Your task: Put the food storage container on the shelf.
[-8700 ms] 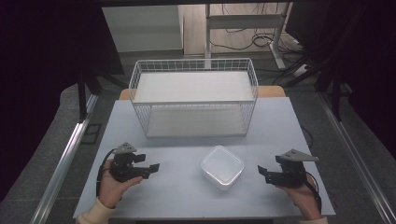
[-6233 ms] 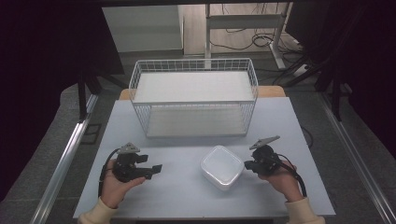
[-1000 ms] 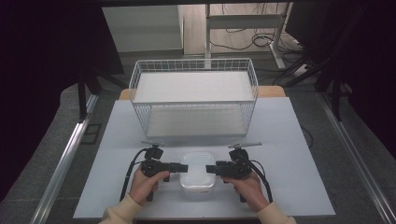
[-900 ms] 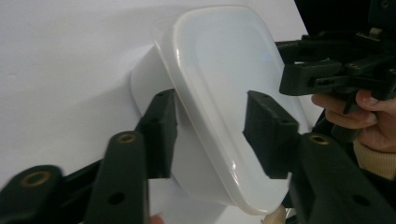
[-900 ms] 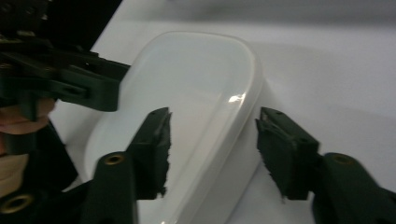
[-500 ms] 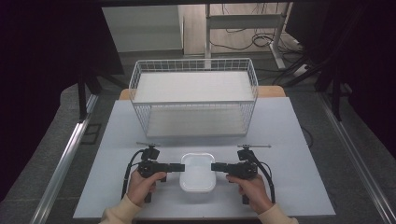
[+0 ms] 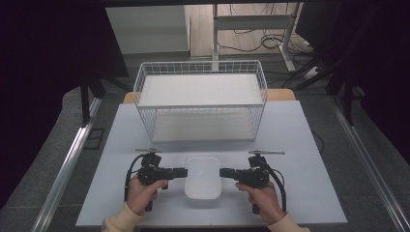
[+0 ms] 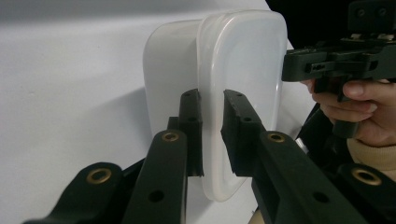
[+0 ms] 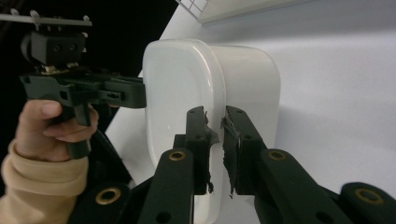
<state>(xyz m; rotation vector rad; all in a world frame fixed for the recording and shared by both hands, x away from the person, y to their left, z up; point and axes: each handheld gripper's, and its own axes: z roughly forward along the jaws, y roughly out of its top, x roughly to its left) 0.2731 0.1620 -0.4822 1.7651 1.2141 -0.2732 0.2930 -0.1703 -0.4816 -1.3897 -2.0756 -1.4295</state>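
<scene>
A white lidded plastic container (image 7: 203,176) sits on the table near its front edge, between my two grippers. My left gripper (image 7: 183,171) points right at its left side. In the left gripper view the jaws (image 8: 212,100) have just been closing and now pinch the lid's rim, with the container (image 8: 247,56) beyond them. My right gripper (image 7: 223,172) points left at the opposite side. Its jaws (image 9: 215,116) have also just been closing, and they clamp the rim of the container (image 9: 173,79). Each gripper view shows the other hand's gripper (image 8: 327,65) (image 9: 93,91) across the lid.
A white wire basket (image 7: 200,107) stands at the back middle of the pale table (image 7: 309,140), a short way beyond the container. Dark floor and metal rails flank the table on both sides.
Both grippers' jaws have closed onto the container's rim, one from each side. The hands have hardly shifted, and the container now lies squarer between them.
</scene>
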